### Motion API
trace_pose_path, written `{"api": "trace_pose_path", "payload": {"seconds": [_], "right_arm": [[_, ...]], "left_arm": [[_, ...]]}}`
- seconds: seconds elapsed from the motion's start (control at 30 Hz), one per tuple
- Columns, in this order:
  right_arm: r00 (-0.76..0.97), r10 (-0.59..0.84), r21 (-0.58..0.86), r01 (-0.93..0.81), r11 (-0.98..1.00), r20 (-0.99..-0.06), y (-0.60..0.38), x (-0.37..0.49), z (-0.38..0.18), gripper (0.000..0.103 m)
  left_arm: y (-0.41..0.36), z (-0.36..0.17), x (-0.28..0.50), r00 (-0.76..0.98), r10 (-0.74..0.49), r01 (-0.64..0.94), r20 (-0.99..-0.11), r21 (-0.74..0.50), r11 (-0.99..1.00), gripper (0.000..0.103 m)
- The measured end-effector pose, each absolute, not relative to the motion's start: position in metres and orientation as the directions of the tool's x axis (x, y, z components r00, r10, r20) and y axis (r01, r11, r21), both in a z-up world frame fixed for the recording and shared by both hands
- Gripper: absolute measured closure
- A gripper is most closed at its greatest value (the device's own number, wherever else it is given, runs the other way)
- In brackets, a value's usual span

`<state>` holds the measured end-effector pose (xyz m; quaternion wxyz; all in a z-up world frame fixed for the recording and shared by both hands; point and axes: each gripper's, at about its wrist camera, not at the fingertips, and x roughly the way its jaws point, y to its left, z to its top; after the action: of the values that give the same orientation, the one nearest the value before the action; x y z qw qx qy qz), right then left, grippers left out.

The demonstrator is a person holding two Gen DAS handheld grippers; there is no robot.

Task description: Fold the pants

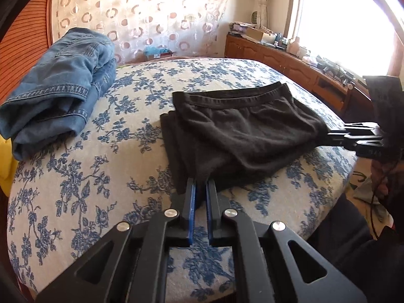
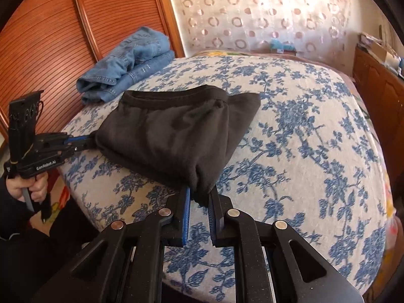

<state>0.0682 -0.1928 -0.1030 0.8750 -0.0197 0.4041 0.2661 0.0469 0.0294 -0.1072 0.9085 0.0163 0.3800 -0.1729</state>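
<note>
The black pants (image 1: pixel 242 136) lie folded into a thick bundle on the bed (image 1: pixel 75 202), whose cover is cream with blue flowers. In the left wrist view the bundle sits just past centre, toward one o'clock, with its elastic waistband on top at the far side.

The left gripper (image 1: pixel 200 184) comes in from six o'clock in its own view. Its blue-lined fingers (image 1: pixel 192 202) are drawn nearly together and pinch the near edge of the black cloth, which bunches between them. Seen from the right wrist camera, this same tool (image 2: pixel 87 142) enters at nine o'clock, held by a person's hand (image 2: pixel 27 189) around its handle, and bites the left corner of the bundle.

The right gripper (image 2: pixel 199 193) is likewise clamped on a corner of the pants, the fabric hanging in a small fold between its tips (the pads stand a little apart lower down, yet the cloth is caught). From the left camera it (image 1: pixel 330 136) reaches in at three o'clock and meets the right corner.

A folded pair of blue jeans (image 1: pixel 58 85) rests at ten o'clock, well apart from the black bundle, near a wooden slatted door (image 2: pixel 45 38). A patterned sheer curtain (image 1: pixel 141 12) hangs at twelve o'clock, and a low wooden cabinet (image 1: pixel 277 58) with clutter on it runs below the bright window (image 1: pixel 348 20) at two o'clock.
</note>
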Motion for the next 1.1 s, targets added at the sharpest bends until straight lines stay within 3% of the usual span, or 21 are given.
{"api": "trace_pose_path", "payload": {"seconds": [0.1,0.27,0.5,0.67,0.87,0.93,1.0,1.1], "right_arm": [[0.539,0.438,0.158,-0.488,0.859,-0.719,-0.188,0.065,-0.102,0.086],[0.567,0.436,0.157,-0.473,0.867,-0.699,-0.188,0.065,-0.096,0.075],[0.608,0.438,0.165,-0.452,0.877,-0.662,-0.191,0.068,-0.084,0.058],[0.609,0.433,0.182,-0.430,0.884,-0.665,-0.187,0.080,-0.085,0.056],[0.593,0.424,0.227,-0.379,0.897,-0.685,-0.189,0.099,-0.096,0.056],[0.583,0.433,0.249,-0.370,0.895,-0.688,-0.191,0.103,-0.099,0.062],[0.572,0.446,0.263,-0.376,0.888,-0.689,-0.191,0.105,-0.101,0.085],[0.600,0.445,0.260,-0.373,0.891,-0.665,-0.194,0.101,-0.097,0.096]], "left_arm": [[0.025,-0.101,0.045,0.660,-0.280,0.323,-0.697,-0.073,0.944,0.087],[0.022,-0.088,0.043,0.683,-0.277,0.333,-0.676,-0.048,0.942,0.066],[0.025,-0.087,0.053,0.676,-0.300,0.332,-0.673,-0.086,0.939,0.065],[0.024,-0.091,0.060,0.670,-0.305,0.326,-0.676,-0.102,0.940,0.065],[0.020,-0.099,0.066,0.650,-0.309,0.328,-0.694,-0.111,0.938,0.077],[0.020,-0.100,0.066,0.648,-0.316,0.333,-0.693,-0.116,0.936,0.085],[0.019,-0.101,0.064,0.646,-0.321,0.338,-0.693,-0.118,0.934,0.093],[0.022,-0.099,0.060,0.661,-0.324,0.331,-0.677,-0.124,0.935,0.100]]}}
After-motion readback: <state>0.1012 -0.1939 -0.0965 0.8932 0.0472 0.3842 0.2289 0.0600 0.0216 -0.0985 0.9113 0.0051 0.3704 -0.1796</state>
